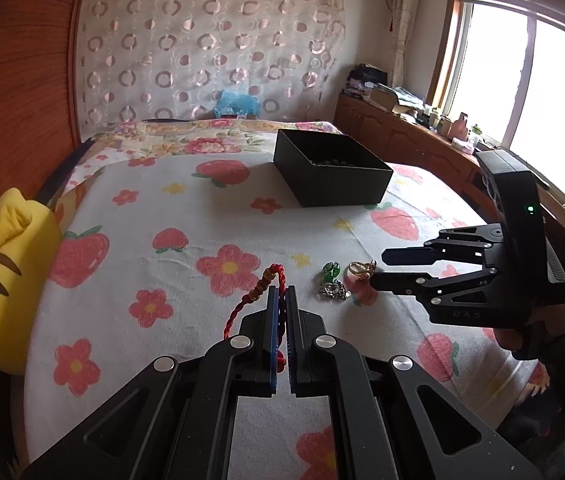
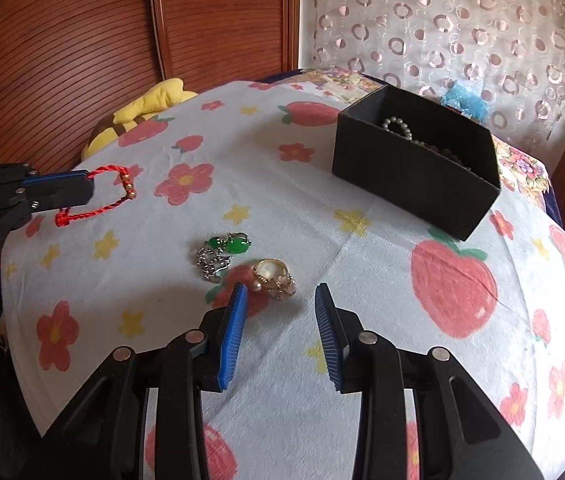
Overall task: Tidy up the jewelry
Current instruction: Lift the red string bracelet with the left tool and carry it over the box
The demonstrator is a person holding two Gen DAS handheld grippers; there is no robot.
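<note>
My left gripper (image 1: 281, 292) is shut on a red braided cord bracelet (image 1: 260, 292) with gold beads, held just above the bedspread; from the right wrist view the left gripper (image 2: 89, 188) shows at the left with the red bracelet (image 2: 116, 196) hanging from its tip. My right gripper (image 2: 281, 292) stands open, hovering close before a gold ring (image 2: 273, 274) with pale stones. A green stone pendant on a silver chain (image 2: 222, 252) lies just left of the ring. The black box (image 2: 414, 168) stands farther back with a pearl bracelet (image 2: 398, 126) inside.
A strawberry and flower print bedspread (image 2: 362, 264) covers the bed. A yellow plush pillow (image 1: 2, 280) lies at the bed's left edge by the wooden headboard (image 2: 82, 40). A wooden cabinet (image 1: 410, 136) with clutter runs under the window at the right.
</note>
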